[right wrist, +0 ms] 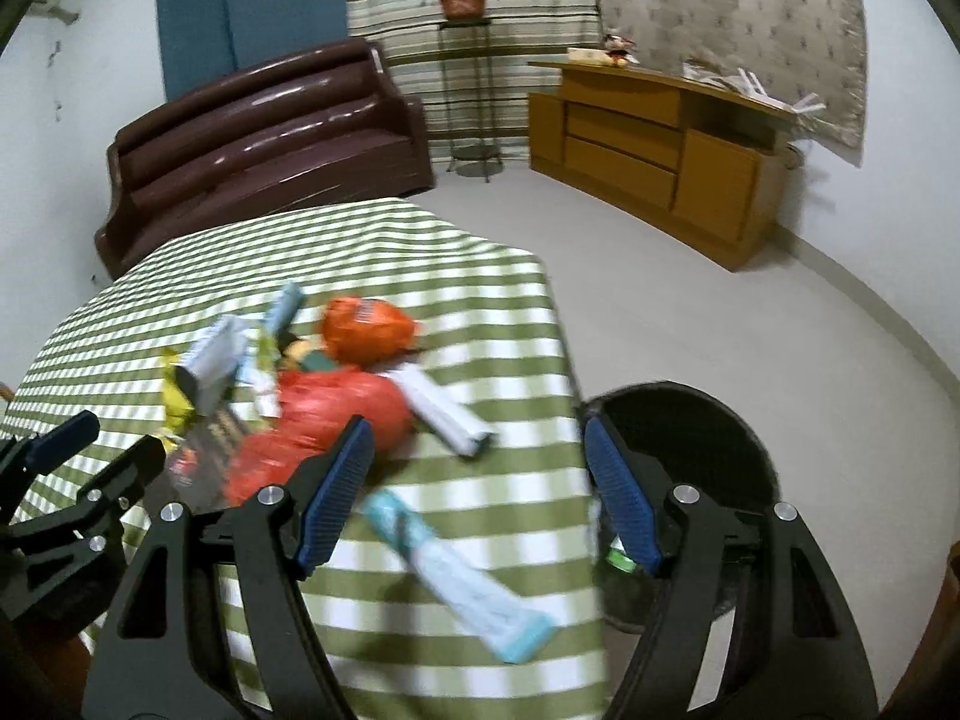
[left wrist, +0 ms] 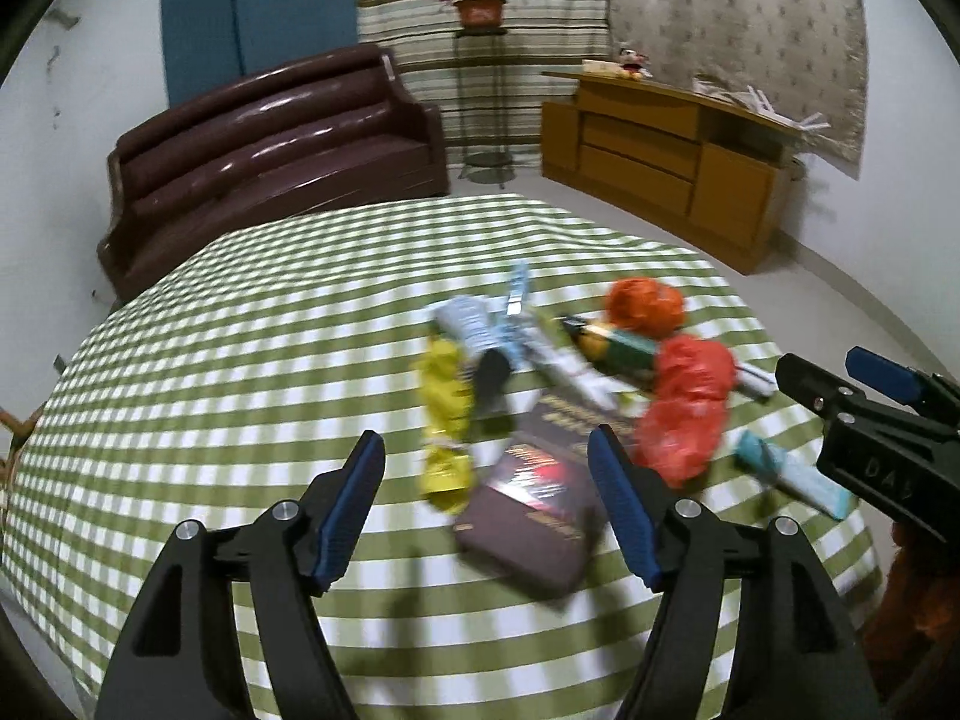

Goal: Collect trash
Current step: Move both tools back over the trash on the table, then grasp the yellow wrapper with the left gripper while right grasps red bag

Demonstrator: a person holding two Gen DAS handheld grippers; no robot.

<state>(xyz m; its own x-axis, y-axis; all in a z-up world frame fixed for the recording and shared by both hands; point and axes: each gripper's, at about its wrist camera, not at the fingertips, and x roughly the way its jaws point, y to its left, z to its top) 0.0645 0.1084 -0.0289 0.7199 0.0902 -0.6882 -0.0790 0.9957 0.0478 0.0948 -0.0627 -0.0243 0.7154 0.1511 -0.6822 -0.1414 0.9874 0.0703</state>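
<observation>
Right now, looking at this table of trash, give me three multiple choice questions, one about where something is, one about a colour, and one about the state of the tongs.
1. Where is the black bin?
A. on the sofa
B. on the floor beside the table's right edge
C. on the cabinet

2. What colour is the tablecloth?
A. green and white check
B. plain red
C. blue stripes

3. How do the right tongs stand?
A. shut on a wrapper
B. shut on nothing
C. open, holding nothing

Answers:
1 B, the right wrist view shows it on the floor just past the cloth's edge.
2 A, both views show the check.
3 C, the blue pads stand wide apart with nothing between them.
</observation>
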